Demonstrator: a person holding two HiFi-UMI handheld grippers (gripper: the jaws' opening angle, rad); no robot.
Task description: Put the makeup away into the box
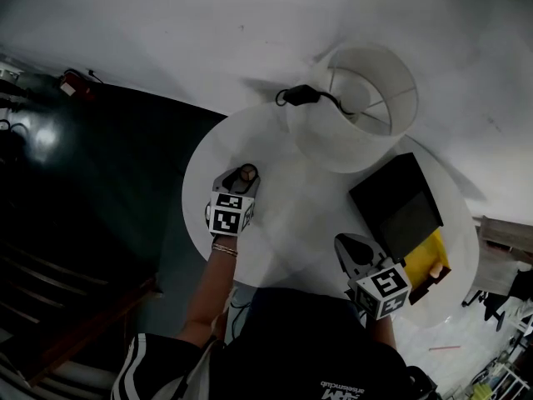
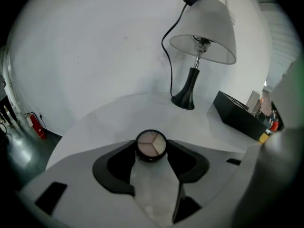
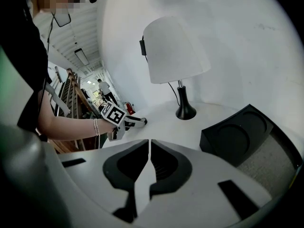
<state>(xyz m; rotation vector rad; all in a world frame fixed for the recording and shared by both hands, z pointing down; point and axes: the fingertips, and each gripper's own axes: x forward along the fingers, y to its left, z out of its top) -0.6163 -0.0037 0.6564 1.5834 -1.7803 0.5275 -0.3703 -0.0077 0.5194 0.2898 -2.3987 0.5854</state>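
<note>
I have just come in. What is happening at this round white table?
A person with a gripper in each hand is putting makeup away. The left gripper has its fingers closed on a small round black makeup compact at the left part of the round white table. The right gripper is shut and empty, close to the black box beside the white-shaded lamp. The compact is not yet in the box.

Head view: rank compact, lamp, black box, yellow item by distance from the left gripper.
1. compact: between the left gripper jaws.
2. lamp: ahead and to the right.
3. black box: right side of the table, only slightly farther than the lamp.
4. yellow item: beyond the box, far right.
</note>
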